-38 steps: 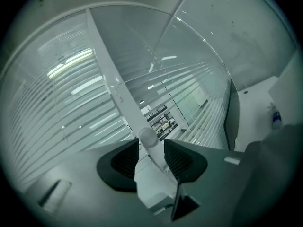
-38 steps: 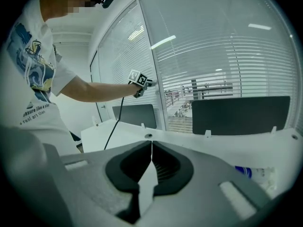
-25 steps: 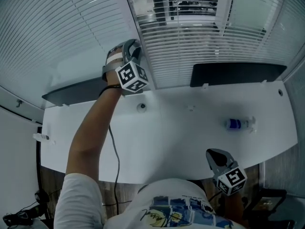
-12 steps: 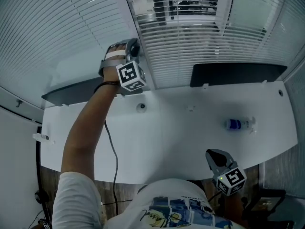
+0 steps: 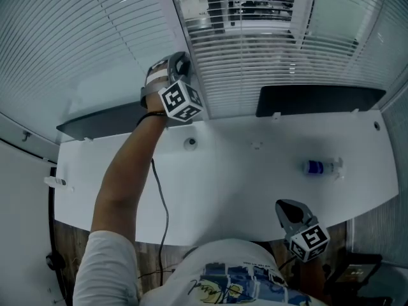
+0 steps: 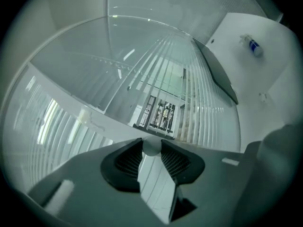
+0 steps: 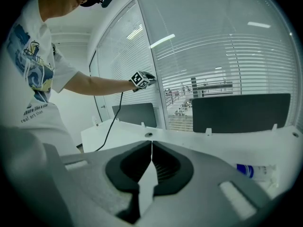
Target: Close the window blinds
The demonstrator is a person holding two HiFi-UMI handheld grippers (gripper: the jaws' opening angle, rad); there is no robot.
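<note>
Left tool (image 5: 180, 64), upper centre-left, has just been closing and pinches the white blind wand (image 6: 151, 147) at its tips, beside the window blinds (image 5: 268, 69) across the top. Right tool (image 5: 287, 207), lower right at the tabletop (image 5: 242, 183) edge, is fully closed and empty.

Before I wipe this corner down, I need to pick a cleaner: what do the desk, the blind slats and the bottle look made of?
Desk: matte white, likely laminate or painted board. Blind slats: thin, light-catching; aluminium or plastic. Bottle: probably clear plastic, blue label; too small to confirm.
</note>
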